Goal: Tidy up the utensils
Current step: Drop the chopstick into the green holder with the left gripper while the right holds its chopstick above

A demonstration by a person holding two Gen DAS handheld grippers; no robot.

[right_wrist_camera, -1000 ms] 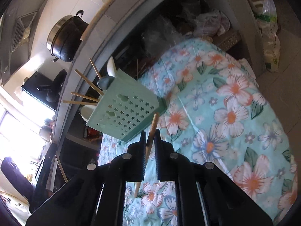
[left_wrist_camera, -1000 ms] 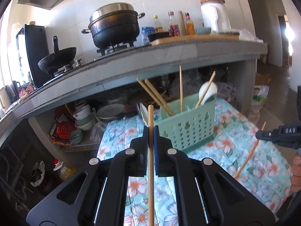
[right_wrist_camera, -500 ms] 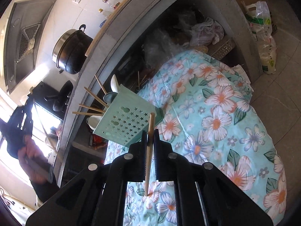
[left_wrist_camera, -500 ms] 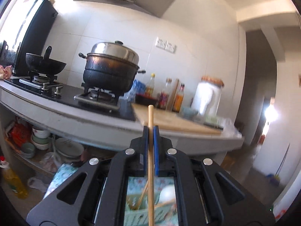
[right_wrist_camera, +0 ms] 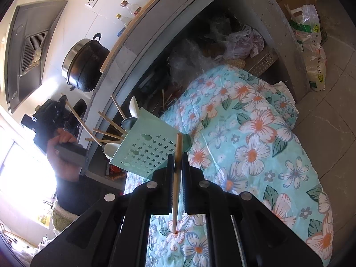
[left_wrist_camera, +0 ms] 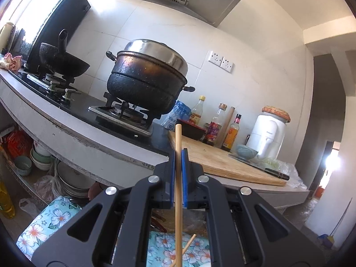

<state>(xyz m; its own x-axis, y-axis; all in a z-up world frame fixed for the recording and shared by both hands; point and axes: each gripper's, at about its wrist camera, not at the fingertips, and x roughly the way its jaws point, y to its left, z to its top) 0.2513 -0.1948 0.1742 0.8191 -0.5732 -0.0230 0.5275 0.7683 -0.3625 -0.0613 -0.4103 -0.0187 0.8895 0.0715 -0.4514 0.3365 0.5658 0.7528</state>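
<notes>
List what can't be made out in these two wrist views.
- Left wrist view: the utensil holder is hidden below the left gripper; only the chopstick it grips shows.
- Right wrist view: the holder's inside faces away, so its compartments are unreadable.
- Right wrist view: bottle labels are too small.
- Right wrist view: window glare washes out the left edge.

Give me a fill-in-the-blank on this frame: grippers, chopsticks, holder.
1. The left gripper is shut on a ____.
2. The right gripper's chopstick touches the floral ____ with its lower tip.
3. The green utensil holder has ____-shaped cutouts.

Missing: chopstick; cloth; star
</notes>
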